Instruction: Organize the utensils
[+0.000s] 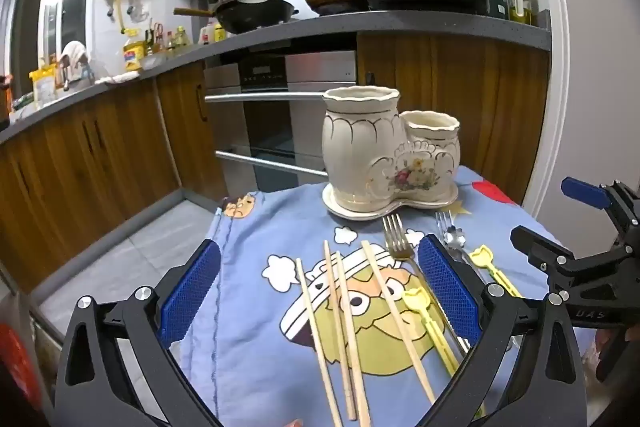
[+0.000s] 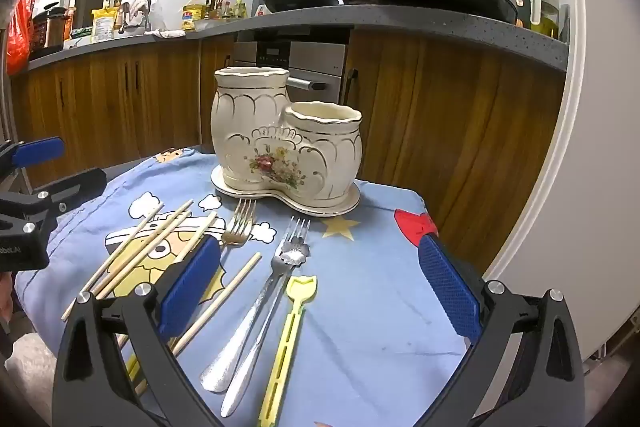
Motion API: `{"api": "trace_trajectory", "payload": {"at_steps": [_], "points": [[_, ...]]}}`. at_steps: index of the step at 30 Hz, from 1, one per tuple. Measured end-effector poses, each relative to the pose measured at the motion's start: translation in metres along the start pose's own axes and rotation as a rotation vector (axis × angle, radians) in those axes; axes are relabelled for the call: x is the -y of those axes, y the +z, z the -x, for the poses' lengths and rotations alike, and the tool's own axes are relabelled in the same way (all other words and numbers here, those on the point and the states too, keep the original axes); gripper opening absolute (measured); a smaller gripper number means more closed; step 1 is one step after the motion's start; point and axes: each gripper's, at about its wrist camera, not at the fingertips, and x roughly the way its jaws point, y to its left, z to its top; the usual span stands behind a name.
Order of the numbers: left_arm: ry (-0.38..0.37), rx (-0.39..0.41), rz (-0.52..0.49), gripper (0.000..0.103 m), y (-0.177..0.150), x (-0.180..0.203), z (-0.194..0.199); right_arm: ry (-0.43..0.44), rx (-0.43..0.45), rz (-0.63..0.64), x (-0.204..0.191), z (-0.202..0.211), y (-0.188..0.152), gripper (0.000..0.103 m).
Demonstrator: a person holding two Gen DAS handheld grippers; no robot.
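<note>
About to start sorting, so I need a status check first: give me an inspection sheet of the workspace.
Surface: blue cartoon-print cloth covers the table.
Job's things: cream double-pot ceramic holder upright on its tray at the far edge, both pots look empty; wooden chopsticks lying loose; two forks, a flower-bowl spoon and two yellow plastic picks flat on the cloth.
Clutter: nothing seen on the cloth.
Grippers: left gripper open above the chopsticks; right gripper open above the forks, both holding nothing.
Cables: nothing seen.
Surroundings: kitchen counter with pans, wooden cabinets, oven behind.
</note>
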Motion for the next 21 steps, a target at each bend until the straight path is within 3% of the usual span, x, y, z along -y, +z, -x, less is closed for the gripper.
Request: {"api": "trace_trajectory", "payload": {"at_steps": [21], "points": [[0.001,0.012,0.016,0.098,0.0024,-0.0084,0.0051,0.009,-0.007,-0.012,0.0019,-0.0005,-0.0003,0.098]]}}
